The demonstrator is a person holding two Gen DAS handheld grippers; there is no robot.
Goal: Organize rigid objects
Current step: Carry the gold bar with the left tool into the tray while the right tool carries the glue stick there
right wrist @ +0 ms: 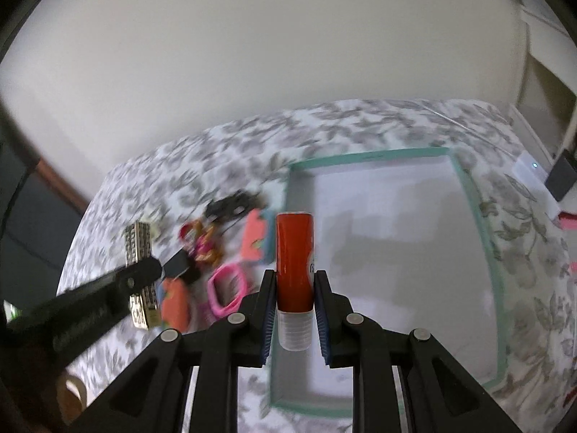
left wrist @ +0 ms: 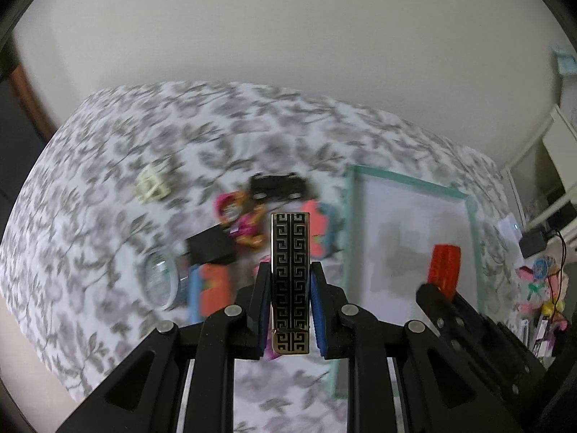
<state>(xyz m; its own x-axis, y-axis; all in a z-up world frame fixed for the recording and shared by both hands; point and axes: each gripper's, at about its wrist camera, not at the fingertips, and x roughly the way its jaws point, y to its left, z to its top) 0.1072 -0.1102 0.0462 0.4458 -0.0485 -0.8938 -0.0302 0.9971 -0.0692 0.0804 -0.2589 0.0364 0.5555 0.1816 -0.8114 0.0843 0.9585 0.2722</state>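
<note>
Two grippers are in view, each clamped on one thing and lifted clear of the bed. One left gripper has its jaws closed tight on a single slim black-and-gold bar with a key-pattern face, held upright between the blue pads; in the right wrist view that same bar shows off to the left, over the clutter. One right gripper has its jaws closed on a single red cylinder with a clear ribbed cap at its lower end, and it hangs above the near left part of the tray.

One shallow tray with a teal rim and a pale floor lies on the leaf-patterned bedspread; nothing lies inside it that the pictures show, only shadows.

Left of the tray sits a loose cluster, blurred, so the count is rough. One cream clip lies apart at the far left. One black toy car sits at the far side of the cluster. One black box lies beside one clear round lid or roll. Two coral-and-blue flat pieces show, one near the tray and one nearer the camera. One pink and orange figure lies among them. One pink rectangular frame shows in the right wrist view only.
</note>
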